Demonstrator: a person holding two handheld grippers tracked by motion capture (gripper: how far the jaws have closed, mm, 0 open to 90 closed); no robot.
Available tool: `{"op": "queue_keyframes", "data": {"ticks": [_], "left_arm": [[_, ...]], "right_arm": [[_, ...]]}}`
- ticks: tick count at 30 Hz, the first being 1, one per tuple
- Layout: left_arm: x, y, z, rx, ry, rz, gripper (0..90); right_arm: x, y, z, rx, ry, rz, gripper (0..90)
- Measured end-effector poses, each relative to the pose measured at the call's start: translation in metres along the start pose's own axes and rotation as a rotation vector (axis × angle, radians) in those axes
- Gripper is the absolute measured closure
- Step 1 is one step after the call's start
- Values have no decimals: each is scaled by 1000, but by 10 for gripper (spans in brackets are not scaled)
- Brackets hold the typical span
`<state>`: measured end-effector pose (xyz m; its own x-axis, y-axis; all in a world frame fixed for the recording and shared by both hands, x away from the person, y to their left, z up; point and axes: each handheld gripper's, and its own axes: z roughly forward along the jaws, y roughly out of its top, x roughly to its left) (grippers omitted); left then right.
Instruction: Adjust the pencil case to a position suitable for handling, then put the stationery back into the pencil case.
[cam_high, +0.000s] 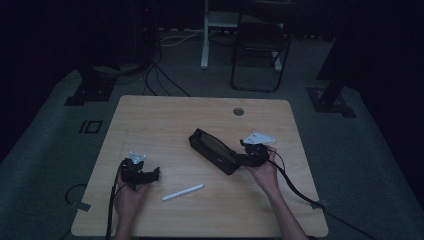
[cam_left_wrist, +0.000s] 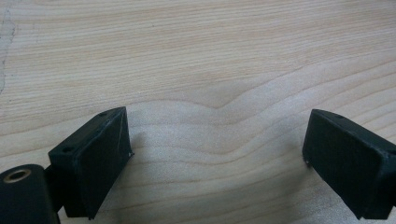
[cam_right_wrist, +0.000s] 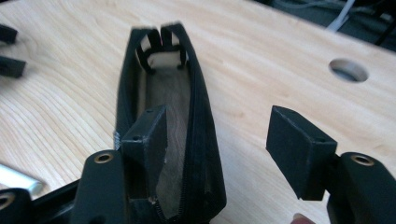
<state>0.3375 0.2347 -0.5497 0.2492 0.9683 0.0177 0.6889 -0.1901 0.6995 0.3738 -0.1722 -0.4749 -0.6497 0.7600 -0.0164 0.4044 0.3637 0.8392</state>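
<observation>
A black zip pencil case (cam_high: 212, 149) lies open on the wooden table (cam_high: 165, 120), slanting from the middle toward the right. My right gripper (cam_high: 241, 160) is at its near end. In the right gripper view my right gripper (cam_right_wrist: 217, 126) stands open: its left jaw sits inside the pencil case (cam_right_wrist: 205, 140), its right jaw hangs over bare wood, and the case's wall between them is not pressed. A white pen (cam_high: 183, 192) lies loose near the front. My left gripper (cam_high: 156, 173) rests at the left; in its own view my left gripper (cam_left_wrist: 217, 154) is open with nothing between the jaws.
A round cable hole (cam_high: 238, 111) is set near the table's far edge. A dark chair (cam_high: 260, 50) and a white post stand on the floor beyond, with cables (cam_high: 160, 75) at the back left. The pen's end (cam_right_wrist: 18, 179) lies left of the right gripper.
</observation>
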Motion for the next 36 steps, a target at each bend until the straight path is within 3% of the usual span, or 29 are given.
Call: {"op": "queue_keyframes", "data": {"ticks": [8,18,25,36], "left_arm": [[0,0,0,0,0,0,81],[0,0,0,0,0,1,80],[0,0,0,0,0,0,81],[0,0,0,-3,-4,5,82]], "right_arm": [[14,2,-19,-35,55,-9,376],[36,-6,-21,-23,130,-46,375],[46,-11,-19,-9,154,-79,375],[47,-14,-19,-3,156,-86,366]]}}
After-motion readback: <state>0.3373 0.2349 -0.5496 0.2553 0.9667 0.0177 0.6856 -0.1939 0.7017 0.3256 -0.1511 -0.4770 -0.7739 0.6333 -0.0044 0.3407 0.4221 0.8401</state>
